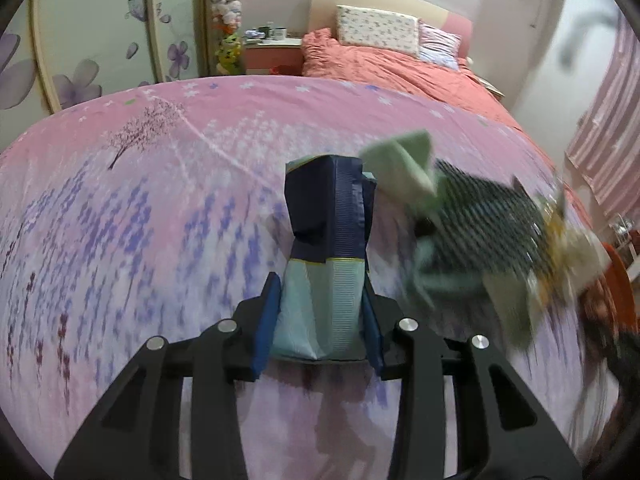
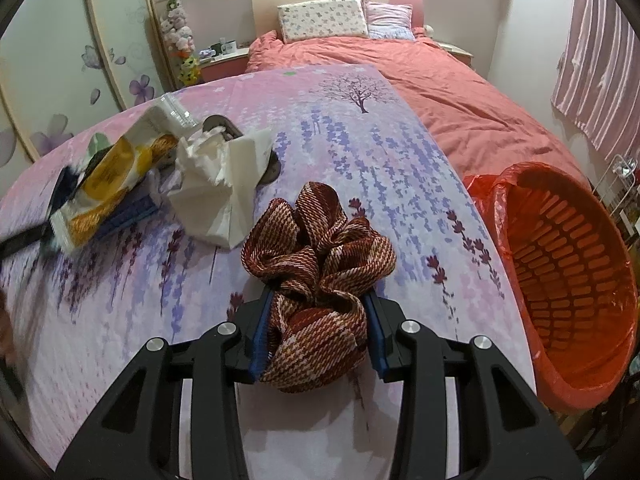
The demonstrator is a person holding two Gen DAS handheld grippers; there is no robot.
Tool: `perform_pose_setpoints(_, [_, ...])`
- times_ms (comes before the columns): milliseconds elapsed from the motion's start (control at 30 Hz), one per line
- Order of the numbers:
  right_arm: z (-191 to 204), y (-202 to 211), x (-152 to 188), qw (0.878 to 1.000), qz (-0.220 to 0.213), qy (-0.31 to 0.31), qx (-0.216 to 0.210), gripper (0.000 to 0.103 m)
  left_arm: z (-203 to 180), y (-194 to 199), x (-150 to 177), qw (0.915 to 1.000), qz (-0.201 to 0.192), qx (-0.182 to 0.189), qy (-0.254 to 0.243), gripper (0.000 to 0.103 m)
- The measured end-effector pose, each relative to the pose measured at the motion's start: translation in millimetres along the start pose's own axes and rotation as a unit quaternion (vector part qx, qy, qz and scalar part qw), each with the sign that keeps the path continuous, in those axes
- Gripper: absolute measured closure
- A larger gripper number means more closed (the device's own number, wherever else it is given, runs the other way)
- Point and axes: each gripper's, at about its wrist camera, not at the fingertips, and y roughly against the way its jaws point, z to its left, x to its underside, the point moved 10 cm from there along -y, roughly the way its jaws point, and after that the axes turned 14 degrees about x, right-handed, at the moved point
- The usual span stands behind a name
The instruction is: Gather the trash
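My left gripper [image 1: 320,312] is shut on a crushed dark-blue and pale-teal carton [image 1: 326,240], held upright above the pink and purple floral sheet [image 1: 160,208]. To its right lies a blurred pile of wrappers [image 1: 480,232]. My right gripper [image 2: 316,328] is shut on a crumpled red-brown striped wrapper [image 2: 320,264] over the same sheet [image 2: 360,152]. An orange basket [image 2: 568,280] lined with a red bag stands at the right of the sheet. More trash lies at the left: a yellow and white packet [image 2: 108,184] and crumpled white paper [image 2: 216,192].
Behind the sheet is a bed with a coral duvet [image 2: 440,92] and pillows [image 2: 324,20]. A nightstand with mugs [image 2: 224,52] and a wardrobe with purple flowers [image 2: 60,80] are at the left. A striped curtain [image 2: 600,60] hangs at the right.
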Motion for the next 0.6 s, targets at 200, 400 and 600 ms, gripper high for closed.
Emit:
perform_pose_setpoints(200, [-0.8, -8.7, -9.4, 1.000, -0.005, -0.002, 0.014, 0.063, -6.9, 5.8, 13.9, 0.9997, -0.001, -0.007, -0.025, 0.060])
perform_pose_setpoints(400, [1.5, -8.5, -8.1, 1.000, -0.011, -0.003, 0.015, 0.062, -11.6, 2.9, 15.6, 0.9993, -0.003, -0.020, -0.033, 0.055])
perform_pose_setpoints(600, [-3.4, -11.2, -8.9, 1.000, -0.008, -0.009, 0.008, 0.057, -12.3, 2.6, 16.0, 0.9994, -0.002, -0.017, -0.031, 0.050])
